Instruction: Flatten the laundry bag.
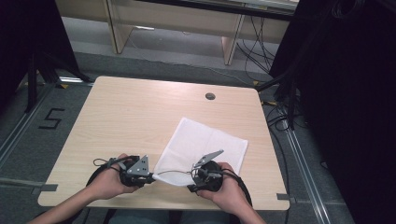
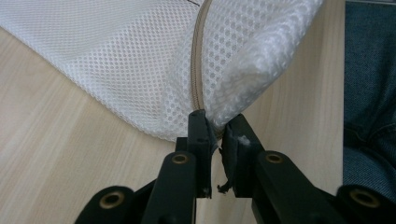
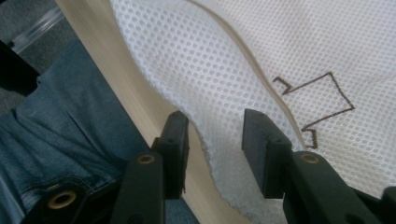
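A white mesh bag lies flat on the wooden table, its near edge by my hands. A beige zipper runs along that edge. My left gripper holds the bag's near-left corner; in the left gripper view the jaws pinch the mesh at the zipper's end. My right gripper sits at the same edge further right. In the right gripper view its jaws stand apart with the mesh bag's wavy rim between them, and the pads do not press on it. A brown stitched mark shows on the mesh.
The table's front edge runs just under both hands, with the person's jeans below it. A round cable hole sits near the table's far edge. Black stands and cables crowd the floor at the right.
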`<state>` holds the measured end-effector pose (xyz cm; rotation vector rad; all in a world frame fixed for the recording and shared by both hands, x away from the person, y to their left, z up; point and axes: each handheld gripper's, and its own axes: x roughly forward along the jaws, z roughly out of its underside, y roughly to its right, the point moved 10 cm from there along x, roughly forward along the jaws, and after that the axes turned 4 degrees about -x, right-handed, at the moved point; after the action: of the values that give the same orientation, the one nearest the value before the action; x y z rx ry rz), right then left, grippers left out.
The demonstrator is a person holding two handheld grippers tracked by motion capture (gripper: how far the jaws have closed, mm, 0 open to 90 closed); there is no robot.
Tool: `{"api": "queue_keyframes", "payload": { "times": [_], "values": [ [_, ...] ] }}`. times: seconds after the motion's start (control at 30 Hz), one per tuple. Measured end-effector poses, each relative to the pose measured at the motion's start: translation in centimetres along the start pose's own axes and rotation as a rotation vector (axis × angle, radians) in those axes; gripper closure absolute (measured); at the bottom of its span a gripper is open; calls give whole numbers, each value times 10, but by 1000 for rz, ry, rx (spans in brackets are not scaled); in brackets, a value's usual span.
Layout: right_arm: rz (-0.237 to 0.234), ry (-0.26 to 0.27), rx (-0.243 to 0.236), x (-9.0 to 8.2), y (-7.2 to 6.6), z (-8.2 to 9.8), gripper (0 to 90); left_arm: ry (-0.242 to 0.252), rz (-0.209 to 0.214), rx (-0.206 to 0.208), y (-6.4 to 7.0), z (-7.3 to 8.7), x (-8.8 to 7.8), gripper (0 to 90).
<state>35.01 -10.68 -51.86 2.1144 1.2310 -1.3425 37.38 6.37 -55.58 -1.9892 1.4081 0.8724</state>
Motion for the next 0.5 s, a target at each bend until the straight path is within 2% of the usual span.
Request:
{"api": "queue_keyframes", "payload": {
  "times": [0.07, 0.1, 0.17, 0.2, 0.27, 0.33, 0.37, 0.47, 0.5],
  "values": [
    [4, 21, 0, -6, 2, -3, 596, 11, -1, -8, 2, -1, 2, 817],
    [8, 25, 20, -8, 2, -4, 588, -2, -1, 7, 1, 0, 1, 818],
    [-22, 70, 38, -17, 3, -10, 578, -5, -2, 12, 1, 0, 2, 819],
    [-22, 70, 38, -17, 3, -10, 578, -7, -3, 12, 1, 1, 2, 819],
    [-1, 83, 75, -24, 6, -13, 575, -10, 1, 11, 1, 2, 3, 819],
    [-7, 92, 76, -28, 7, -15, 575, -17, 1, 15, 2, 3, 3, 819],
    [2, 92, 111, -34, 8, -16, 589, 2, 1, -8, 4, 1, 5, 819],
    [15, 104, 102, -37, 14, -17, 601, 6, 7, -17, 6, 1, 7, 819],
    [10, 112, 104, -38, 16, -18, 604, -29, 9, 22, 4, 4, 5, 819]
  ]
}}
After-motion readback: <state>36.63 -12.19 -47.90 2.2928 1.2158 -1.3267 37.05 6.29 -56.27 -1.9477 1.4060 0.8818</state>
